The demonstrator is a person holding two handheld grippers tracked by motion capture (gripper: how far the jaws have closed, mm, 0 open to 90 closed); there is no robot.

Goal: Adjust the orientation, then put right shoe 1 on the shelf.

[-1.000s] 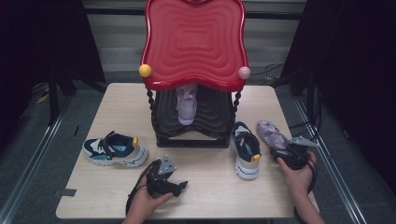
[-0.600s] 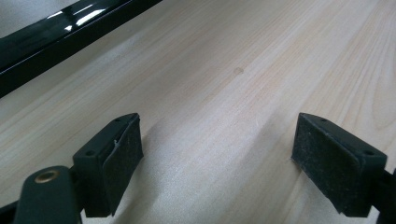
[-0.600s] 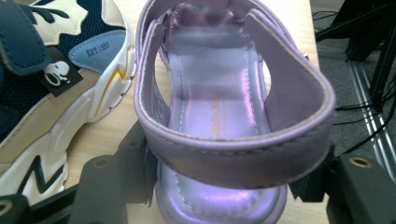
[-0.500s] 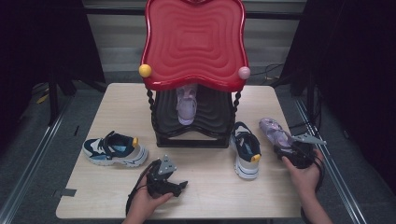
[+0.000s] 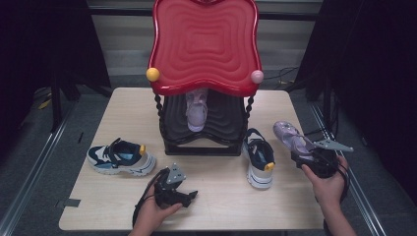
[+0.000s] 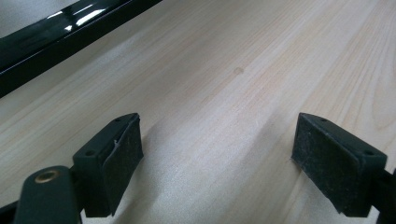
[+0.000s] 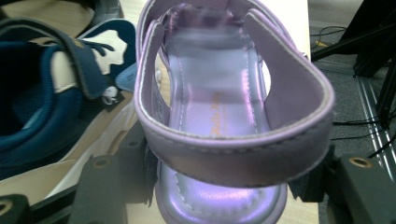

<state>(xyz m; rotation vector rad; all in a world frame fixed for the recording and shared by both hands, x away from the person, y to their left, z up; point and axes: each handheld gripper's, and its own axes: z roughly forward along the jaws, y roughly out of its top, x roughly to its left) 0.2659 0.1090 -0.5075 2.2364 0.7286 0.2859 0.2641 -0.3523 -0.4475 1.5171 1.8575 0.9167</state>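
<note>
A lilac sandal (image 5: pixel 290 135) hangs just above the table's right edge, toe pointing away. My right gripper (image 5: pixel 307 156) is shut on its heel end, and the right gripper view shows the sandal (image 7: pixel 219 93) filling the space between the jaws of that gripper (image 7: pixel 233 182). Its twin sandal (image 5: pixel 196 110) lies on the black lower shelf (image 5: pixel 226 123) of a rack with a red wavy top (image 5: pixel 204 44). My left gripper (image 5: pixel 189 195) rests on the table near the front edge, and its own view shows it (image 6: pixel 217 158) open over bare wood.
One navy and white sneaker (image 5: pixel 259 157) stands beside the rack's right leg, close to the held sandal, and is seen again (image 7: pixel 42 107) left of it. Its mate (image 5: pixel 120 157) lies at the table's left. The wooden table (image 5: pixel 221 206) ends just right of my right hand.
My right gripper has risen with the lilac sandal and drifted slightly right. The left gripper has kept still.
</note>
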